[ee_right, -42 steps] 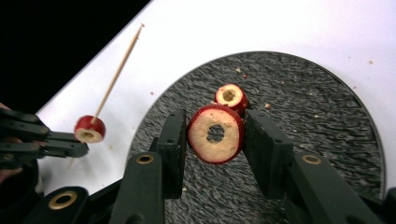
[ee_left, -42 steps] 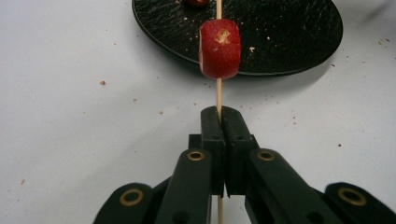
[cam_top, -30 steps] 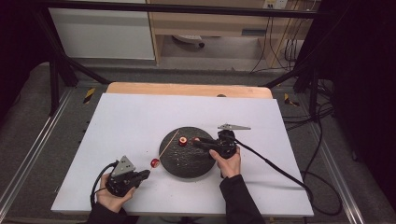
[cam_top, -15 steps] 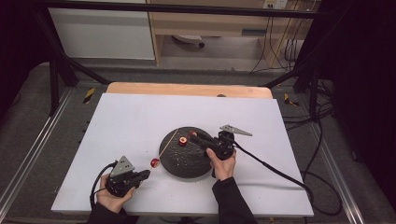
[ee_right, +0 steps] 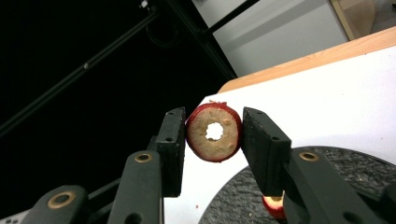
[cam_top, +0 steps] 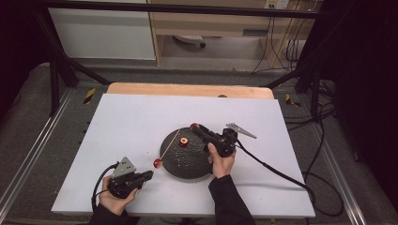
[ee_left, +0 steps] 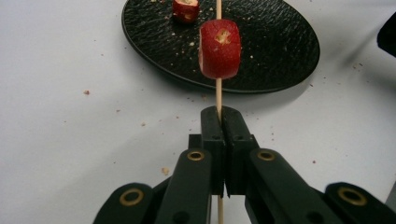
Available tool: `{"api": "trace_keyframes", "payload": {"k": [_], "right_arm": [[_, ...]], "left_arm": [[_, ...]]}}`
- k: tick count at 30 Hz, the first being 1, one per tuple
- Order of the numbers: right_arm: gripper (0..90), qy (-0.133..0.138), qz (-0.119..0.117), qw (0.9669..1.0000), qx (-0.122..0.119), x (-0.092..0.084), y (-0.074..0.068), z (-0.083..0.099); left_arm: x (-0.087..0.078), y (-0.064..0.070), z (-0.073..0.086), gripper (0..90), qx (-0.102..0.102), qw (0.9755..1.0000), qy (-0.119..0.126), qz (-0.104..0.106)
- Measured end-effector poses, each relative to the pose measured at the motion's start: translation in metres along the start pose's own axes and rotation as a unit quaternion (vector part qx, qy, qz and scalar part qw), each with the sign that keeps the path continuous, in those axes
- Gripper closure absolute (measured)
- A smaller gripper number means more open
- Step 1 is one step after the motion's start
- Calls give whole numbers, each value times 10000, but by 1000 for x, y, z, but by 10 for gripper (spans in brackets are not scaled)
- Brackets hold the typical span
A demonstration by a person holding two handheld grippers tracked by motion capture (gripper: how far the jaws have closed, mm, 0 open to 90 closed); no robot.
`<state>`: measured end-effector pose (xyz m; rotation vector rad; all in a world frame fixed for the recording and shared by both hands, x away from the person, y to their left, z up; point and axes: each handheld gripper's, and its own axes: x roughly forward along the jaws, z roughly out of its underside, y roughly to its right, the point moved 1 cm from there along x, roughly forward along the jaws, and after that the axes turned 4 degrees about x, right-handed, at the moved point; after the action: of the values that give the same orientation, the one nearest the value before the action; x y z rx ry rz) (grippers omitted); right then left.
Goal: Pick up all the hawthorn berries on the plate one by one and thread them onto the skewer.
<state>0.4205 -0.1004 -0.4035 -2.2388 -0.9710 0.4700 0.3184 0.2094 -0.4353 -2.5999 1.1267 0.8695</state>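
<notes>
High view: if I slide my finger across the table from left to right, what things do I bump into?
Left tool → red fruit piece on the stick → red fruit piece on the black plate → red ring piece held by the right tool → grey three-cornered plate.

table (cam_top: 141,117) far half: free | centre: plate (cam_top: 187,161), skewer (cam_top: 170,144) block

Bright, even light on the table (cam_top: 141,122) — dark surroundings, soft focus.
</notes>
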Motion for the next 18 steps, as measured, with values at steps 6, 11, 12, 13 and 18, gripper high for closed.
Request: {"api": "trace_keyframes", "payload": {"k": [6,11,12,13,18], "right_arm": [[612,251,-23,9996,89,3,1,0],[612,342,-50,9994,87,8,-4,1],[612,389,-56,9992,16,10,-4,1],[612,402,-54,9992,56,11,-5,1],[612,455,-99,9989,75,17,-8,4]], "left_arm": [[2,3,-1,883,-51,10000,50,41],[4,5,-3,883,-103,9999,96,84],[4,6,-3,883,-117,9998,109,81],[5,7,-3,883,-131,9998,124,97],[6,7,-4,883,-162,9997,145,107]]}}
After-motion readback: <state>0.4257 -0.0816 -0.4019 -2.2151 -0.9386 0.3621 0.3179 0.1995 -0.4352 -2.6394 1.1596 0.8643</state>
